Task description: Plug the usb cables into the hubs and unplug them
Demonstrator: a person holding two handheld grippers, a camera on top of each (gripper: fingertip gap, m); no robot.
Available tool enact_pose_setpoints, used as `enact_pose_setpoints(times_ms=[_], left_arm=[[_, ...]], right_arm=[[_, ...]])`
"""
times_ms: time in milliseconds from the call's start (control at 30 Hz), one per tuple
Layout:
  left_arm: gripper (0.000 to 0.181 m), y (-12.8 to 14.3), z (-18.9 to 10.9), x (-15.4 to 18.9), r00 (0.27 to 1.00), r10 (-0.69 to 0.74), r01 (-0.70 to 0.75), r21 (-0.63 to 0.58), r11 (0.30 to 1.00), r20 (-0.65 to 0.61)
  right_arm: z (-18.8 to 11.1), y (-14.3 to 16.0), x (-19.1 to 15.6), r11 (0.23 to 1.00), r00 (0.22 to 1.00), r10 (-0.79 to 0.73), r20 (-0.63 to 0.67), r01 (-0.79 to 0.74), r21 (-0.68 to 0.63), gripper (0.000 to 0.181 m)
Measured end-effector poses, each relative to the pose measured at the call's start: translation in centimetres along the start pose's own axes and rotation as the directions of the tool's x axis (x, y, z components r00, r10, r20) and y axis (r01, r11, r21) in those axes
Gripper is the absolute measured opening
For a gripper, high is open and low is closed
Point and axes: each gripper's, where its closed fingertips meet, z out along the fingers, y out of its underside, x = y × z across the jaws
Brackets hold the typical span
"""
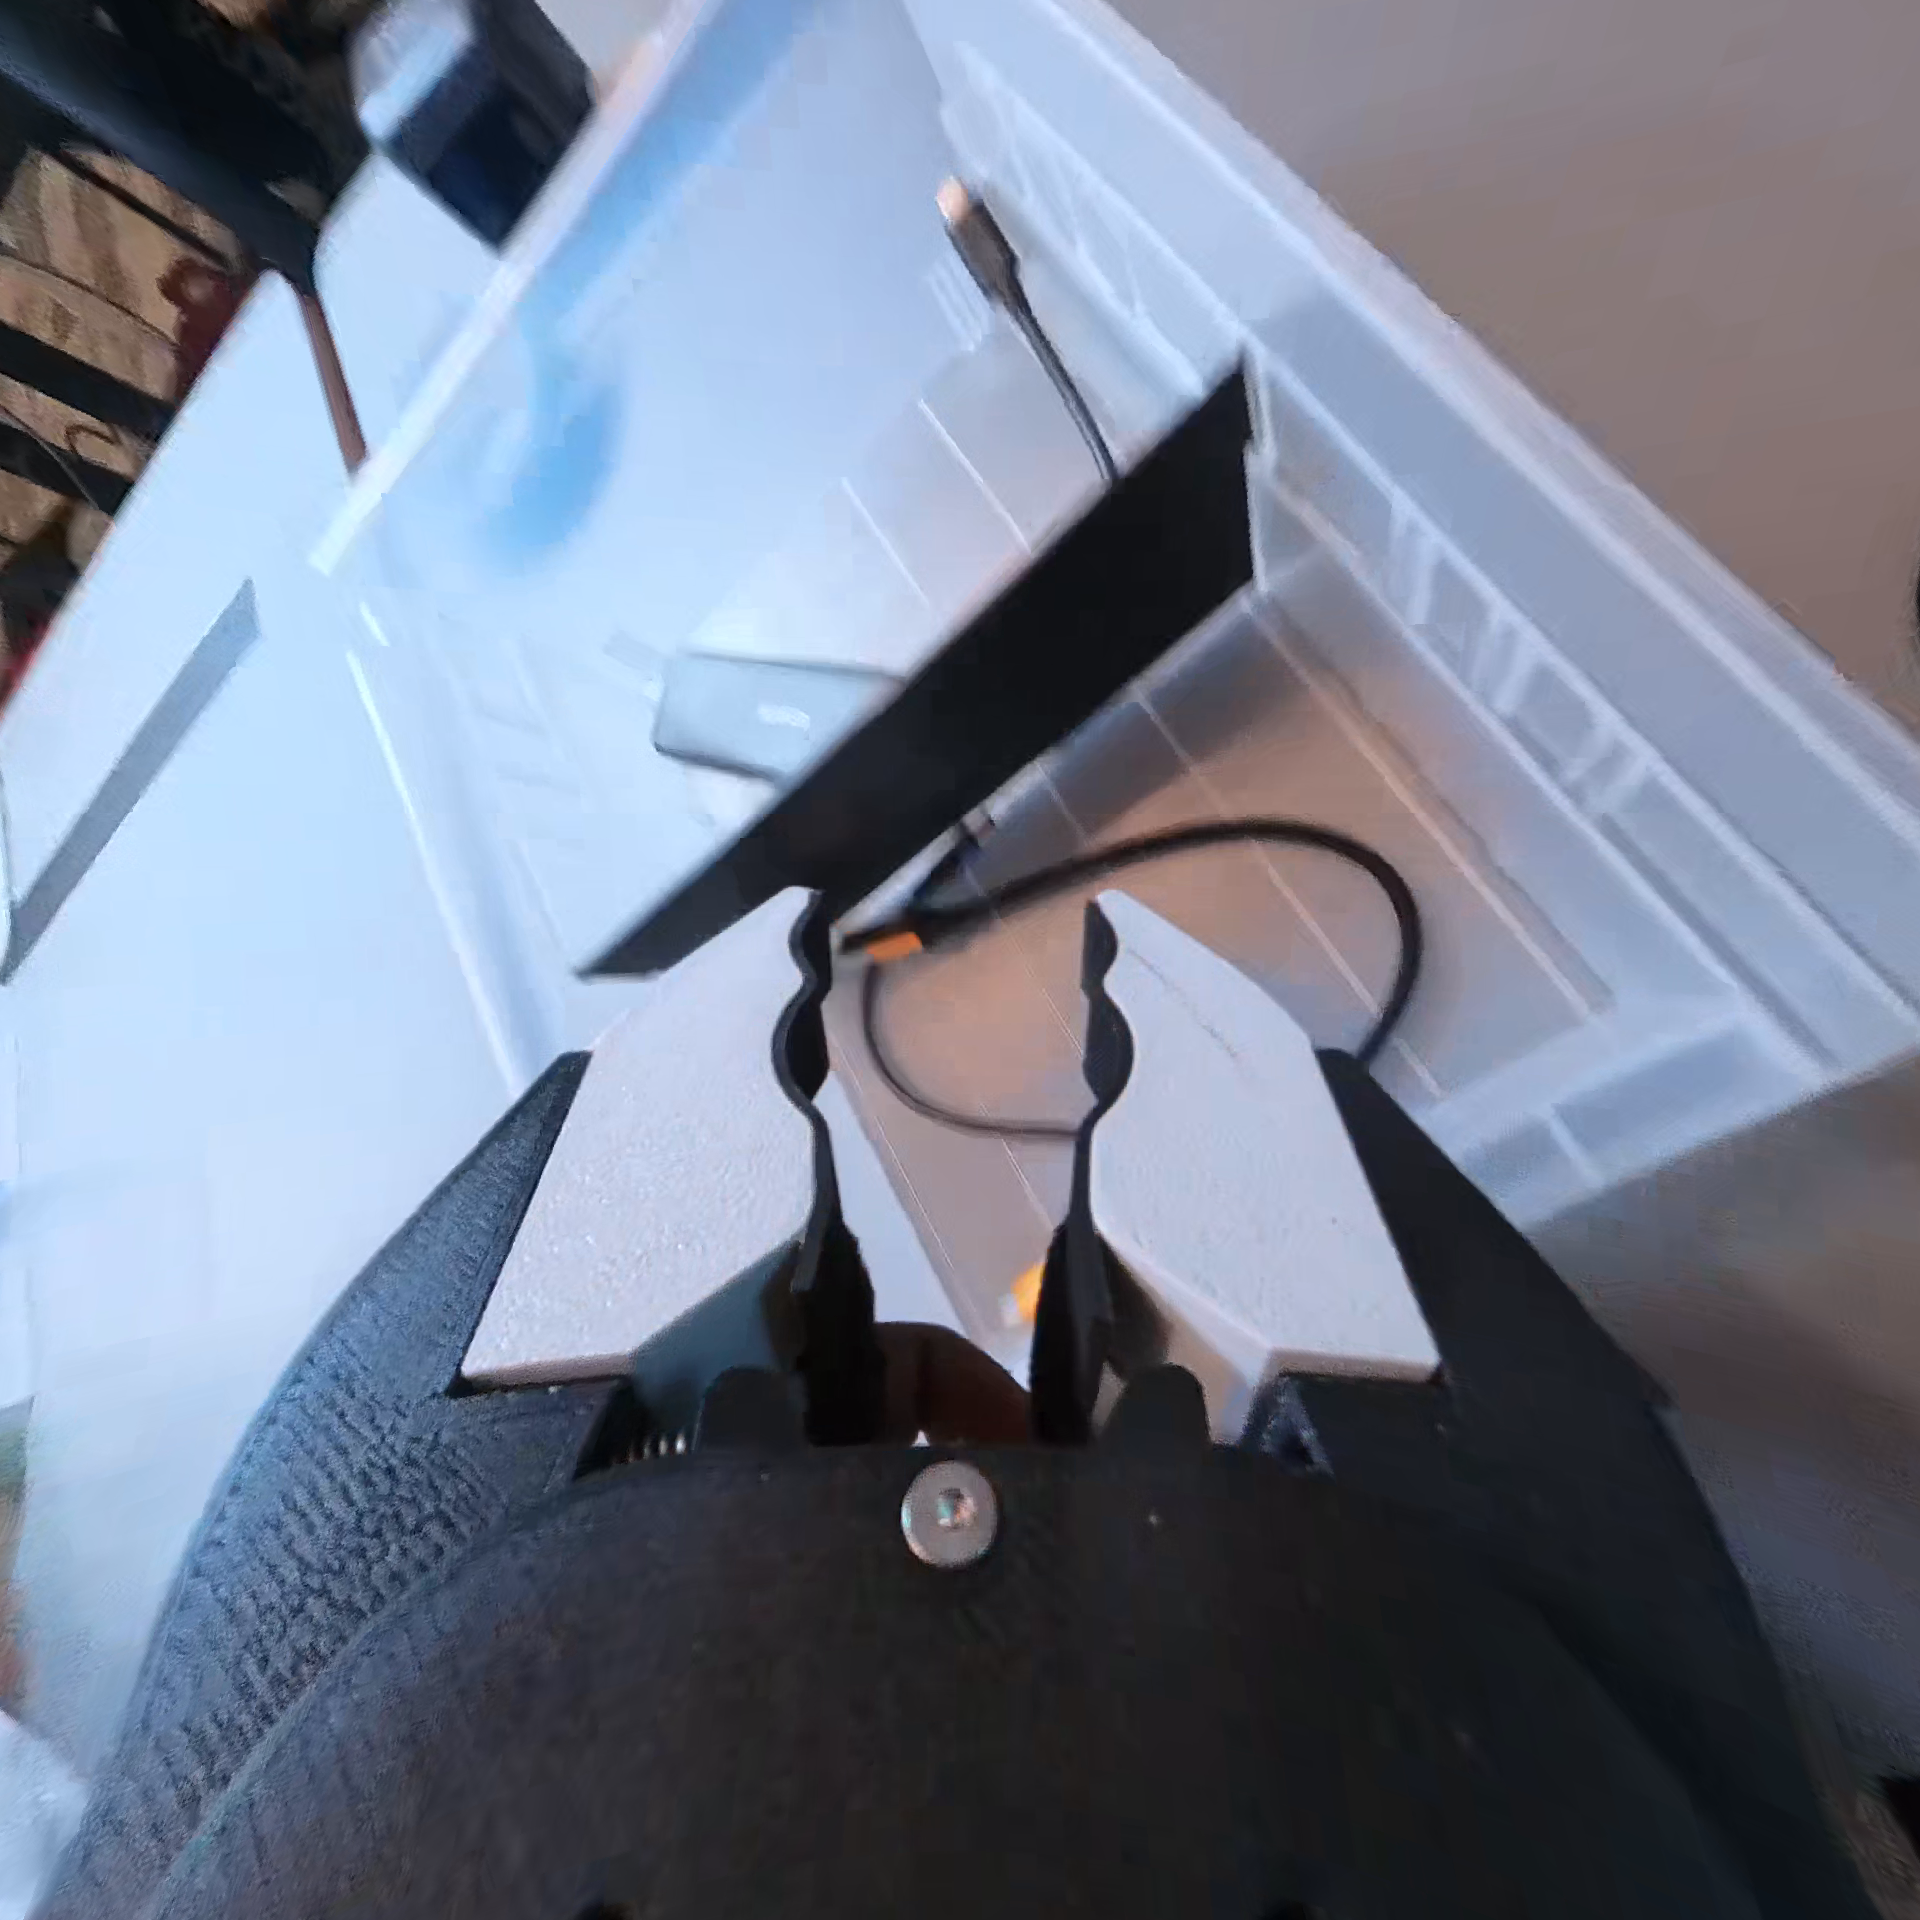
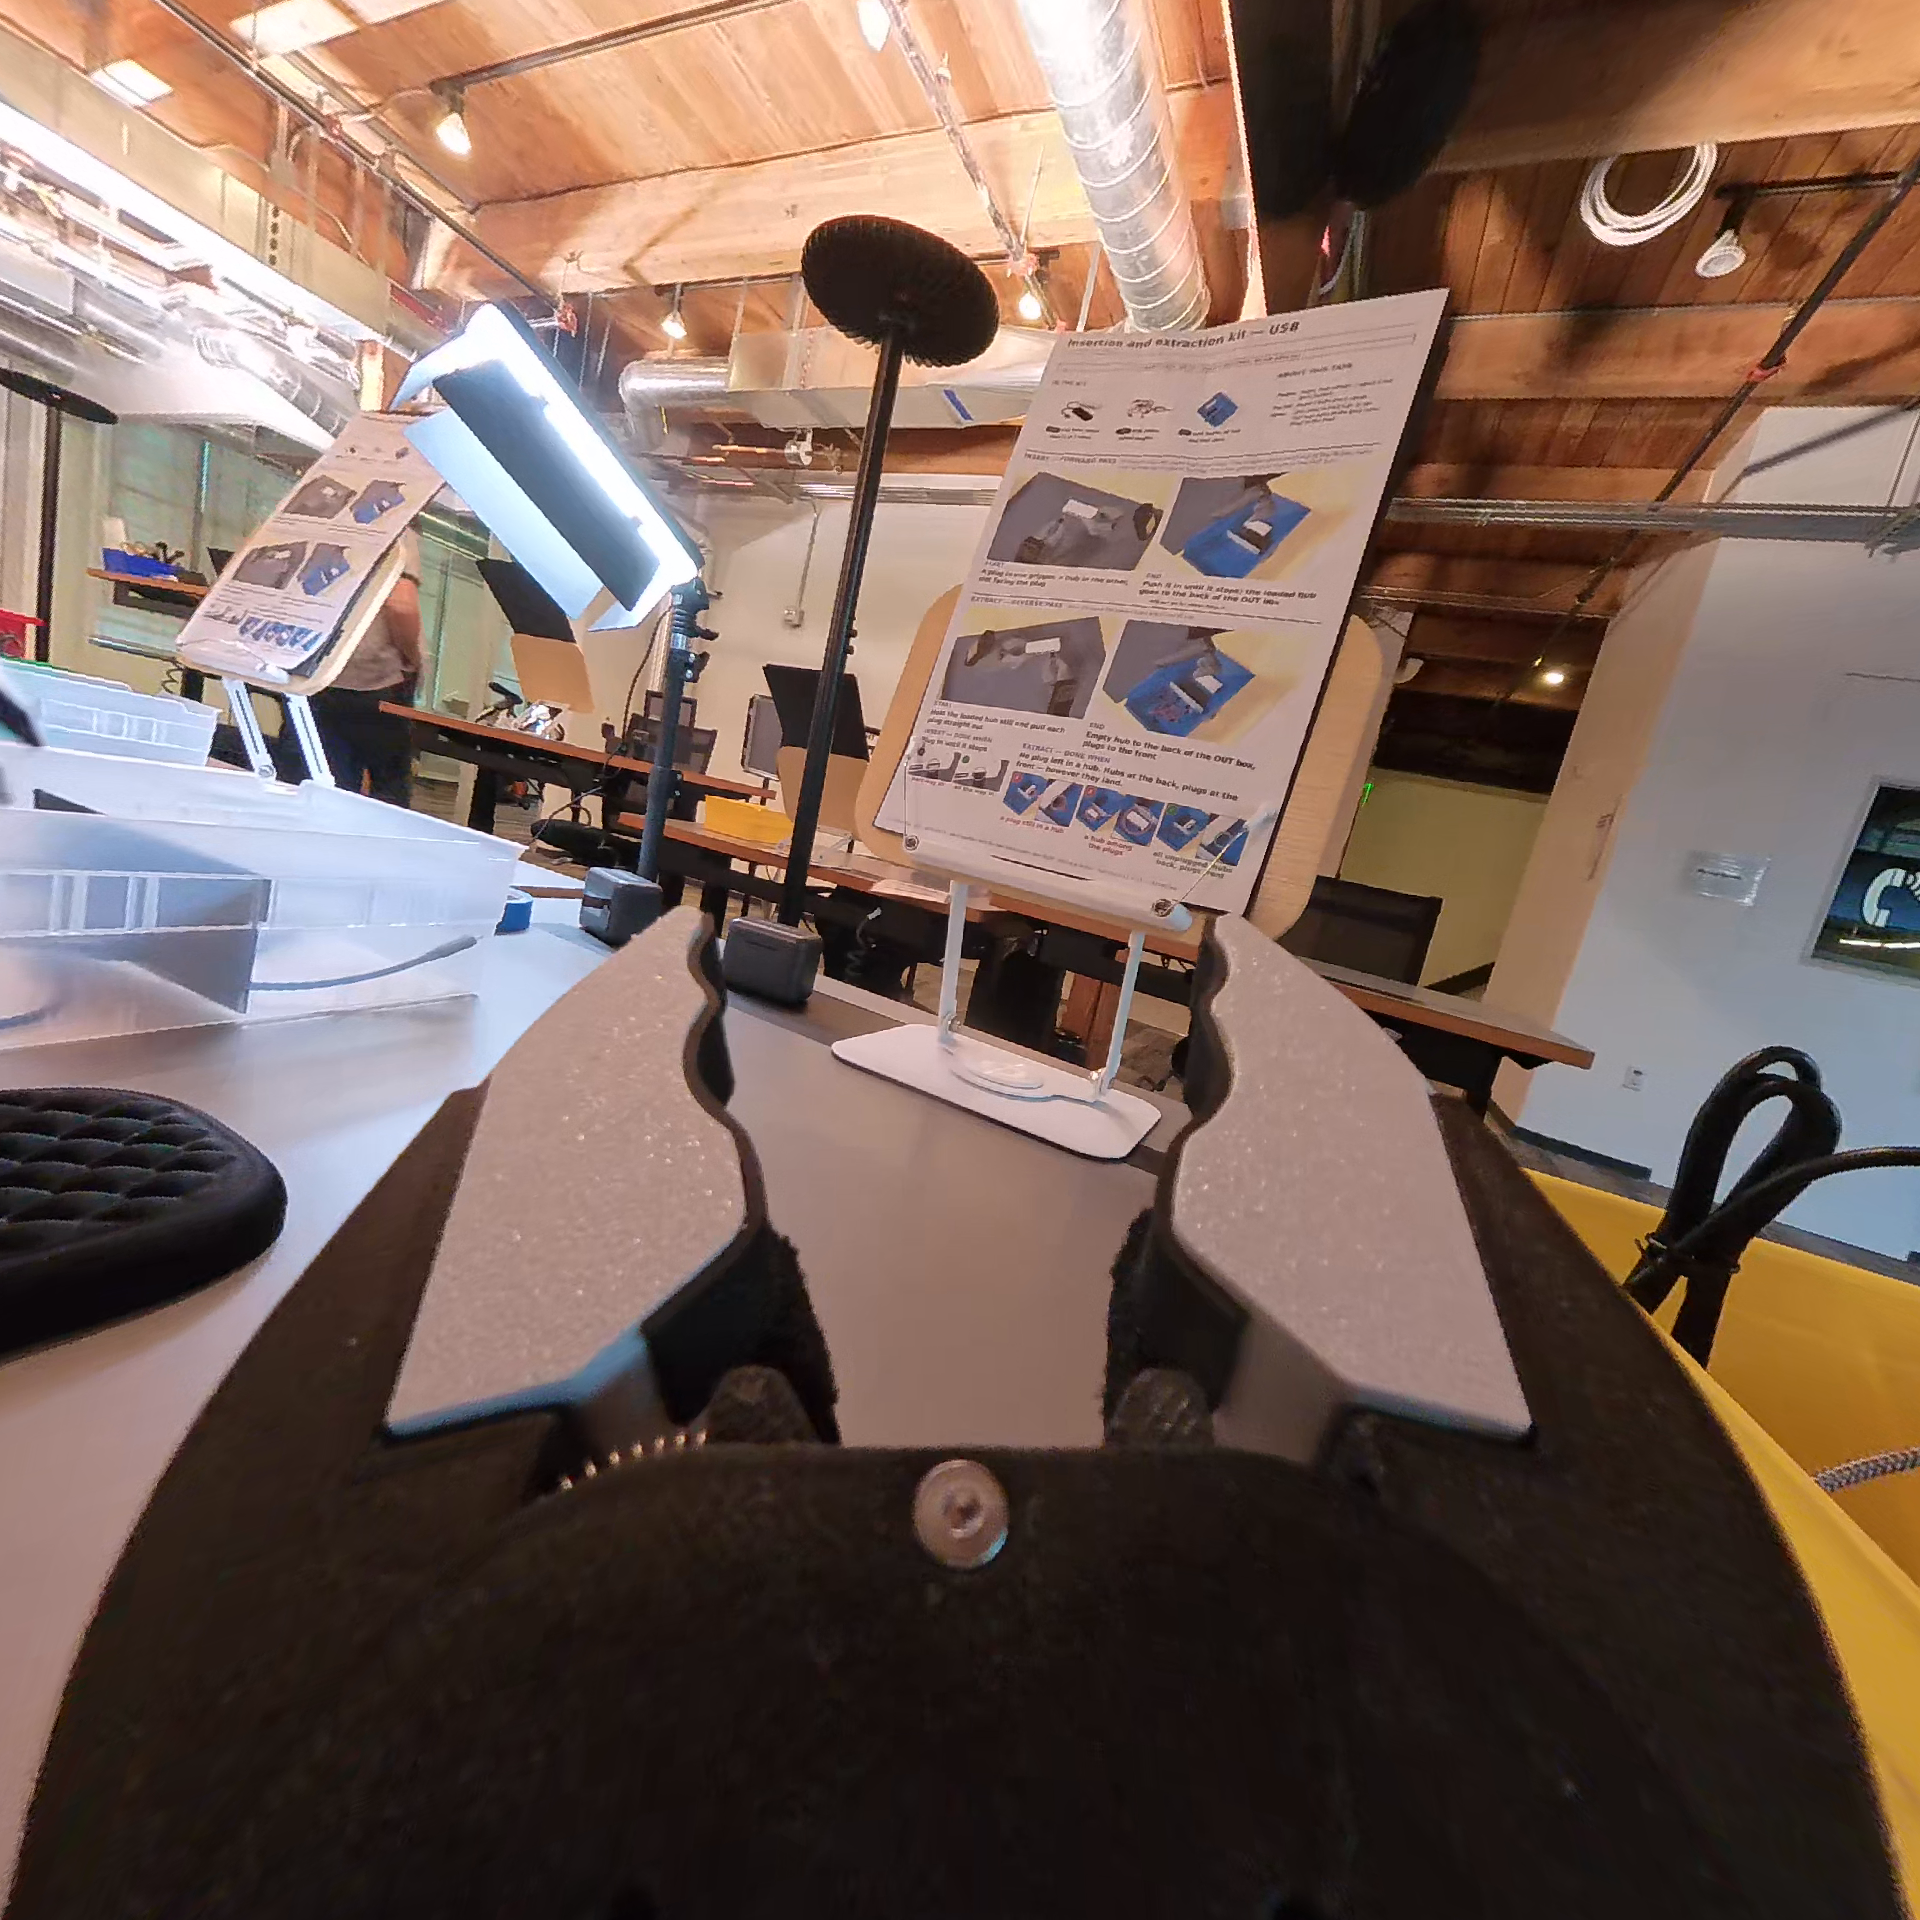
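Observation:
My left gripper (image 1: 951,914) is open and empty, tilted over a clear plastic bin (image 1: 1558,665) with a black divider (image 1: 935,717). In the near compartment lies a thin black cable (image 1: 1392,935) with an orange-tipped plug (image 1: 894,943), just beyond my fingertips. Behind the divider lie a grey hub (image 1: 748,717) and another black cable with a metal plug (image 1: 971,223). My right gripper (image 2: 956,966) is open and empty, resting low over the grey table (image 2: 935,1226), facing away from the bins. A clear bin (image 2: 260,873) with a cable in it shows at its left.
An instruction sheet on a white stand (image 2: 1132,623) stands ahead of the right gripper. A black pole on a grey base (image 2: 774,956), a light panel (image 2: 551,488) and a black mesh pad (image 2: 114,1195) stand on the table. A yellow bin with a black cable (image 2: 1745,1195) sits at right. The gap from one gripper's tips to the other's is roughly 50 cm. From my left tips it is roughly 15 cm to the grey hub (image 1: 748,717); from my right, 55 cm.

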Motion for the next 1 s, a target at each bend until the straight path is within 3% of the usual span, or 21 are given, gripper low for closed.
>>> enact_pose_setpoints(times_ms=[100, 133, 167, 233, 333, 533, 667, 867, 1000], left_arm=[[0.056, -5.3, -0.7, -3.0, 0.986, -0.162, 0.167, 0.183, 0.969, -0.044], [0.059, -6.4, -0.3, -3.8, 0.974, -0.211, 0.223, 0.183, 0.957, -0.084], [0.062, -6.7, 0.7, -4.6, 0.968, -0.232, 0.244, 0.127, 0.962, -0.098], [0.069, -5.0, 4.0, -5.7, 0.961, -0.262, 0.252, -0.112, 0.961, -0.089], [0.078, -1.8, 8.6, -5.5, 0.929, -0.351, 0.267, -0.439, 0.858, -0.121], [0.078, 0.8, 13.6, -5.3, 0.881, -0.467, 0.317, -0.642, 0.698, -0.072], [0.078, 1.6, 14.7, -4.9, 0.849, -0.527, 0.363, -0.678, 0.639, -0.042], [0.068, 0.0, 15.1, -3.7, 0.877, -0.465, 0.299, -0.621, 0.725, -0.121], [0.066, -0.1, 15.3, -3.8, 0.865, -0.492, 0.338, -0.613, 0.714, -0.097]], right_arm=[[0.1, 0.3, -0.1, 1.000, 1.000, 0.006, 0.006, -0.006, -0.008, 0.086], [0.2, 0.4, -0.2, 1.000, 1.000, 0.007, 0.011, -0.007, -0.013, 0.086], [0.2, 0.4, -0.2, 1.000, 1.000, 0.005, 0.012, -0.005, -0.017, 0.086], [0.1, 0.4, -0.1, 1.000, 1.000, -0.004, 0.010, 0.004, -0.020, 0.086], [0.1, 0.5, 0.1, 1.000, 1.000, -0.007, 0.003, 0.007, -0.020, 0.085], [-0.2, 0.5, 0.5, 1.000, 1.000, 0.000, -0.011, 0.000, -0.020, 0.084], [-0.2, 0.5, 0.6, 1.000, 1.000, 0.000, -0.012, 0.000, -0.022, 0.083], [-0.1, 0.8, 0.3, 0.999, 1.000, -0.017, -0.002, 0.017, -0.037, 0.083], [-0.2, 0.8, 0.4, 0.999, 1.000, -0.019, -0.005, 0.019, -0.039, 0.082]])
